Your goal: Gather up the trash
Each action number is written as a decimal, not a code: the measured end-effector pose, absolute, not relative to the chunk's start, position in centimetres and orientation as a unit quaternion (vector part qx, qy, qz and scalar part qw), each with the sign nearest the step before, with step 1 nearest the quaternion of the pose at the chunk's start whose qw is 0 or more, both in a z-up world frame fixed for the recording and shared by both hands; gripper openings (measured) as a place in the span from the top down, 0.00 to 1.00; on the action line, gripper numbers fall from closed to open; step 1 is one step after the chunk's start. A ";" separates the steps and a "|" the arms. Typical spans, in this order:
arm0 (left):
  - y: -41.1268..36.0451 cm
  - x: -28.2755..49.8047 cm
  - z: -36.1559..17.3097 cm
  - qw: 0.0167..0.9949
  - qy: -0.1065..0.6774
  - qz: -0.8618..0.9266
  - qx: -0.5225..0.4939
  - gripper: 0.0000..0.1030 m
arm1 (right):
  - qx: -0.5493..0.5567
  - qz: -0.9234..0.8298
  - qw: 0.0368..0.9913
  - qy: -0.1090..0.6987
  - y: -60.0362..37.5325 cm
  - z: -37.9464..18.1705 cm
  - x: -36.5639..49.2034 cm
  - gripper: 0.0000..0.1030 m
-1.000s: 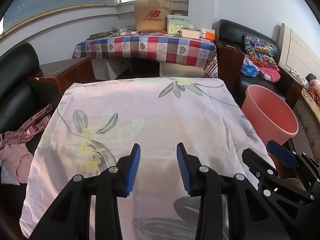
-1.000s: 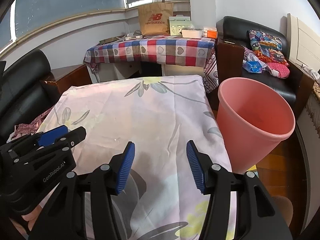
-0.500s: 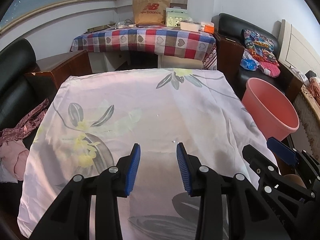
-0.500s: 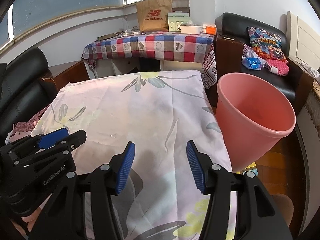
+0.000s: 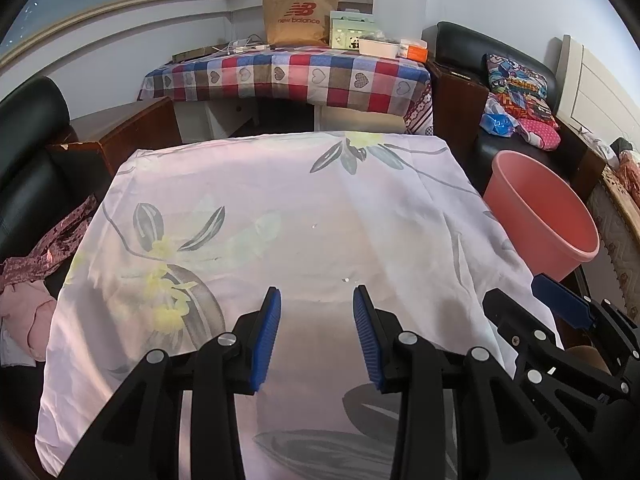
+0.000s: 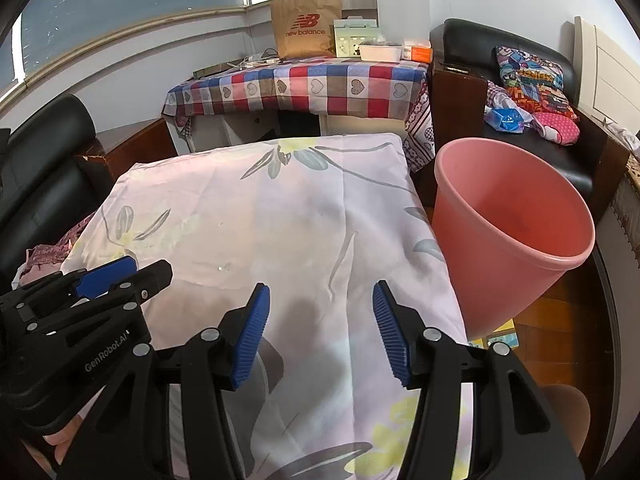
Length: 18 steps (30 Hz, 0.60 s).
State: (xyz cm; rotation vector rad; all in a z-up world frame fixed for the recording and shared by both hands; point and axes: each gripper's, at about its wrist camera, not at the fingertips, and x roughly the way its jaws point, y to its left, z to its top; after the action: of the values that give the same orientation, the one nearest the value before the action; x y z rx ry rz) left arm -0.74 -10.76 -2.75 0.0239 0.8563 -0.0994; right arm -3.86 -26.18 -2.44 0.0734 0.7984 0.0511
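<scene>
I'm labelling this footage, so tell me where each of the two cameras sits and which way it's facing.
Left wrist: sits on the left gripper, looking forward and down over the floral cloth; its own open blue-padded fingers show, with the right gripper at the lower right.
Right wrist: sits on the right gripper, facing the same way; its own open fingers show, with the left gripper and part of a hand at the lower left.
Shared: the floral cloth, pink bin, checked table and paper bag.
</scene>
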 end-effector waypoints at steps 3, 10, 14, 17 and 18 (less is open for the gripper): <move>-10.8 -0.7 -2.7 0.909 0.414 -0.048 0.011 0.64 | 0.037 0.024 0.921 0.386 -26.3 -2.3 -3.9 0.48; -10.8 -0.7 -2.6 0.909 0.415 -0.047 0.010 0.64 | 0.039 0.024 0.922 0.385 -26.3 -2.3 -3.9 0.48; -10.8 -0.7 -2.6 0.909 0.414 -0.048 0.010 0.64 | 0.039 0.023 0.922 0.385 -26.3 -2.3 -3.9 0.48; -10.8 -0.7 -2.6 0.909 0.413 -0.047 0.010 0.64 | 0.039 0.023 0.922 0.385 -26.3 -2.2 -3.9 0.48; -10.8 -0.7 -2.5 0.910 0.413 -0.047 0.009 0.64 | 0.039 0.023 0.922 0.384 -26.4 -2.2 -3.9 0.48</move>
State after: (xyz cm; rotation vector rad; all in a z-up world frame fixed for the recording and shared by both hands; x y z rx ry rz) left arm -0.69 -10.83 -2.50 0.0196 0.8512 -0.0971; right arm -3.93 -26.35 -2.24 0.0806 0.7896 0.0471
